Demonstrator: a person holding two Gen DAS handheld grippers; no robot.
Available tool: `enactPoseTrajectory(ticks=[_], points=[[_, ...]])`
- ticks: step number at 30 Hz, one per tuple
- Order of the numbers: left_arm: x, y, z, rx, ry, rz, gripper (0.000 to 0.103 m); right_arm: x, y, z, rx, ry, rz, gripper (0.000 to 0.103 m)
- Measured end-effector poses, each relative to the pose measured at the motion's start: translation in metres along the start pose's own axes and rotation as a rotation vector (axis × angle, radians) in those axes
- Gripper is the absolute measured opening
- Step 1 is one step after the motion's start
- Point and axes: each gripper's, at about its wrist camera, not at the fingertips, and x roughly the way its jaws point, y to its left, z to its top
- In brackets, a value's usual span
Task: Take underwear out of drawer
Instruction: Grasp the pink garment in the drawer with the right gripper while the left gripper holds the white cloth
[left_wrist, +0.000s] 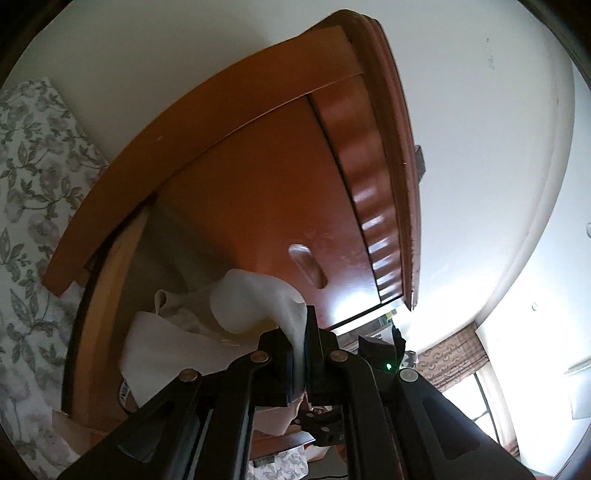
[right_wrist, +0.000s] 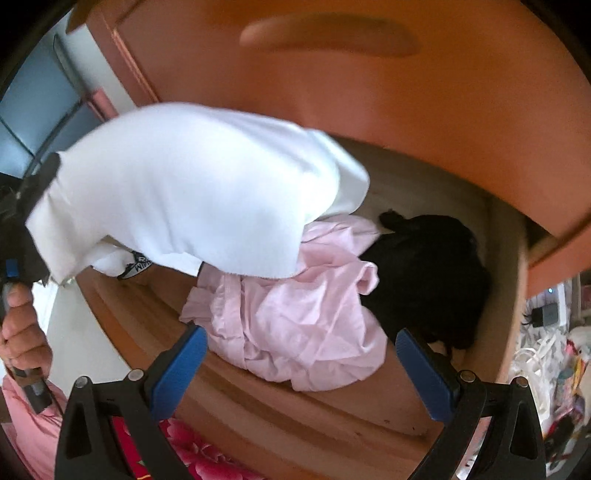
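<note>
The left gripper (left_wrist: 301, 332) clenches white underwear (right_wrist: 192, 192) above the drawer (right_wrist: 258, 398). Its waistband lettering (right_wrist: 138, 266) is half hidden, unreadable. The right gripper (right_wrist: 299, 369) gapes, released, over a pink garment (right_wrist: 295, 317).

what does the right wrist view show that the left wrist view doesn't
Only the right wrist view shows the pink garment and the black garment lying on the drawer floor, the open right gripper above them, and the person's hand on the left gripper's handle.

Only the left wrist view shows the left gripper shut on the cloth, the floral bedding and the window.

Both show the white garment lifted over the open drawer.
</note>
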Motion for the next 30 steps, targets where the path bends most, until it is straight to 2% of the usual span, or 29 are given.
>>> enactPoseTrajectory(ticks=[4, 10, 11, 12, 14, 15, 18, 21, 24, 26, 27, 30], points=[[0.006, 0.000, -0.002, 0.008, 0.013, 0.031, 0.004, 0.017, 0.000, 0.006, 0.010, 0.051, 0.006, 0.101], [0.009, 0.009, -0.005, -0.006, 0.039, 0.067, 0.004, 0.036, -0.008, 0.009, 0.046, 0.107, -0.002, 0.078], [0.011, 0.009, -0.006, -0.007, 0.047, 0.072, 0.004, 0.038, -0.009, 0.008, 0.053, 0.113, 0.004, 0.068], [0.012, 0.010, -0.006, -0.008, 0.053, 0.077, 0.004, 0.040, -0.011, 0.008, 0.061, 0.115, 0.017, 0.052], [0.015, 0.012, -0.008, -0.015, 0.071, 0.100, 0.004, 0.041, -0.013, 0.006, 0.083, 0.107, 0.059, 0.039], [0.018, 0.013, -0.008, -0.016, 0.081, 0.104, 0.005, 0.041, -0.013, 0.005, 0.085, 0.099, 0.067, 0.036], [0.027, 0.015, -0.012, -0.016, 0.126, 0.137, 0.010, 0.036, -0.012, 0.002, 0.080, 0.067, 0.086, 0.019], [0.036, 0.013, -0.016, -0.001, 0.160, 0.165, 0.011, 0.028, -0.012, -0.003, 0.085, 0.037, 0.092, 0.011], [0.043, 0.007, -0.018, 0.019, 0.181, 0.181, 0.017, 0.020, -0.019, -0.007, 0.111, 0.011, 0.105, 0.010], [0.047, 0.003, -0.019, 0.040, 0.198, 0.192, 0.029, 0.014, -0.025, -0.010, 0.135, -0.011, 0.122, 0.010], [0.050, 0.000, -0.019, 0.050, 0.207, 0.199, 0.032, 0.011, -0.027, -0.011, 0.140, -0.020, 0.126, 0.010], [0.060, -0.005, -0.023, 0.082, 0.253, 0.225, 0.031, 0.000, -0.033, -0.014, 0.158, -0.060, 0.158, 0.009]])
